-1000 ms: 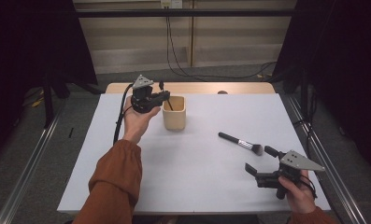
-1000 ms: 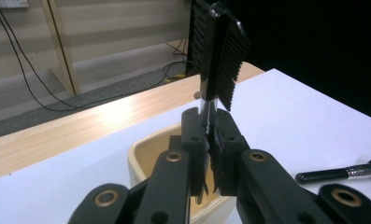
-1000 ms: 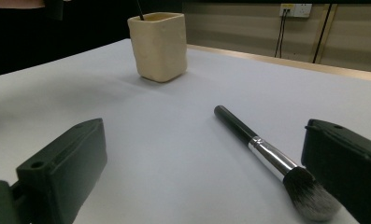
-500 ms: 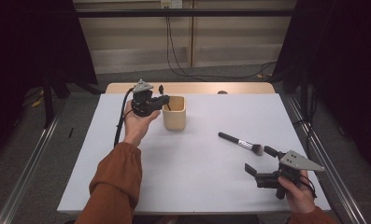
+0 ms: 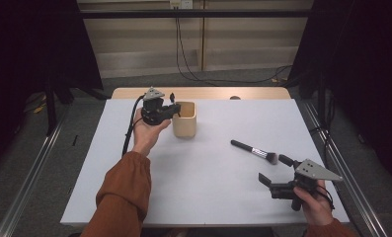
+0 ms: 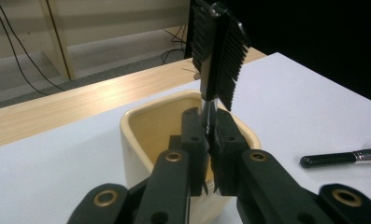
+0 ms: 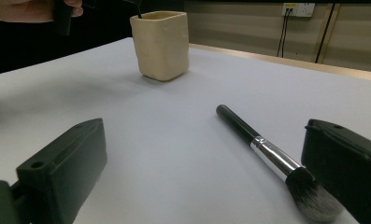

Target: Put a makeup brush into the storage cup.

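left hand-held gripper clamped on a black comb over the beige cup; right hand-held gripper wide open beside the makeup brush on the tabletop.

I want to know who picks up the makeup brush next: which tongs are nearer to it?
Right. The right tongs sit open just beside the makeup brush, its bristles between their jaws. The left tongs are far off, over the beige cup, holding a black comb.

High view looks down; both close gripper views share the cup.
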`<state>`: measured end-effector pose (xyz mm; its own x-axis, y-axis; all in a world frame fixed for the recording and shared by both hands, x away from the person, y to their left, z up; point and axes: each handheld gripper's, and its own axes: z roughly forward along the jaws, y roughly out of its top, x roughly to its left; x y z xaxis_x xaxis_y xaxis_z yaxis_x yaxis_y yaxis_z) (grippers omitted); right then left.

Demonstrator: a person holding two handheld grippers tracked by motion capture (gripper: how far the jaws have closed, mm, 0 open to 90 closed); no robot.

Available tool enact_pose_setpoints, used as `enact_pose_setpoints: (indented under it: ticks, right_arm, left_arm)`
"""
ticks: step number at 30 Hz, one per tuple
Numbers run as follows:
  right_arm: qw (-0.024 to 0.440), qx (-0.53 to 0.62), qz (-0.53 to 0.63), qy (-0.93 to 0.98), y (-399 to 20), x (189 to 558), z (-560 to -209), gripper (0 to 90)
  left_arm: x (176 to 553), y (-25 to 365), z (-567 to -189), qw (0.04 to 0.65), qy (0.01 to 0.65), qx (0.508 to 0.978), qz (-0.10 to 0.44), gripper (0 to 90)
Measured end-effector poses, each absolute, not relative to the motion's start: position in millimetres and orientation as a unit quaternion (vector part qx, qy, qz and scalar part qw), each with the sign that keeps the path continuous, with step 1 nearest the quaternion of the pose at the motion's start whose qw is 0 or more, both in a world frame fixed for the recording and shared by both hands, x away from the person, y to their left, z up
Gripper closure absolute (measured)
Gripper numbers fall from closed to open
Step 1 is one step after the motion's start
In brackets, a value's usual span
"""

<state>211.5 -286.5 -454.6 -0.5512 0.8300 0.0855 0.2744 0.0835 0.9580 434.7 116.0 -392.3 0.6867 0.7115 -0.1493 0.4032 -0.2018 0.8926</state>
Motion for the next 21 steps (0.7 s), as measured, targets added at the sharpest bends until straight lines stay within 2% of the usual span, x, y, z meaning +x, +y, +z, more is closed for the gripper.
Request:
enact_pose_setpoints:
  ticks: [7, 11, 21]
  right_arm:
    - [0.254, 0.399, 0.546, 0.691, -286.4, 211.4, -454.6, 0.0]
    - [0.255, 0.401, 0.546, 0.69, -286.5, 211.2, -454.6, 0.0]
    - [0.256, 0.4, 0.546, 0.69, -286.3, 211.2, -454.6, 0.0]
  left_arm:
    - [435.5, 116.1, -395.1, 0.511, 0.373, 0.76, 0.147, 84.7]
    - [435.5, 116.9, -397.1, 0.508, 0.382, 0.758, 0.144, 81.1]
    - [432.0, 120.6, -397.7, 0.507, 0.388, 0.753, 0.158, 52.9]
